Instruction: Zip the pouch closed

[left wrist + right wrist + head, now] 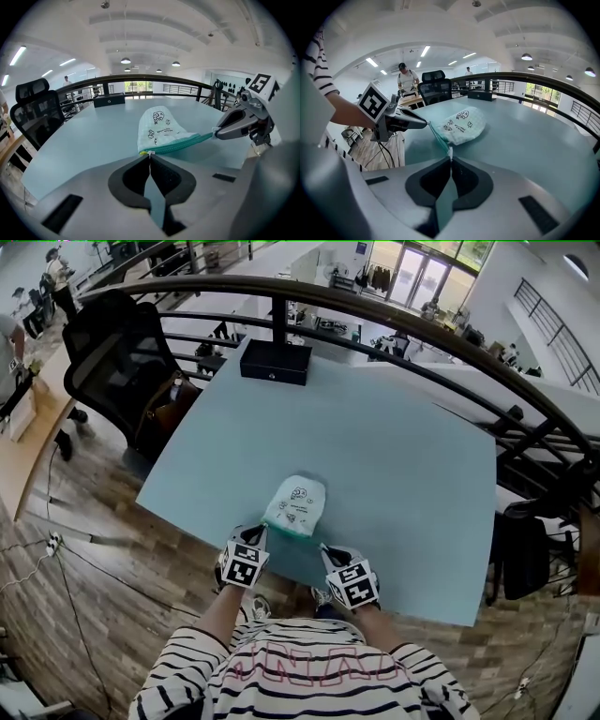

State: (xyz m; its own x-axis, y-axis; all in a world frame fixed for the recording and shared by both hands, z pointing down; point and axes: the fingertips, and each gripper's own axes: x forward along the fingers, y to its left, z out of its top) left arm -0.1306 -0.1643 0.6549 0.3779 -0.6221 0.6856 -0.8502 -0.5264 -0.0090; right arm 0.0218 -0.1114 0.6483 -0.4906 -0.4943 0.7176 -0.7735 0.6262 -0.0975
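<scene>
Head view, lower centre: pouch (296,504) on the bench (403,474); only the gripper views show the left gripper (150,153) and right gripper (450,157) fingers pinching its zip ends.

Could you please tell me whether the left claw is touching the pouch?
Touching. The left gripper view shows the left claw shut on the white tab at the end of the pouch's zipper.

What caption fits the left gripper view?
Left gripper and right gripper pinch opposite ends of the zipper on the pouch.
</scene>
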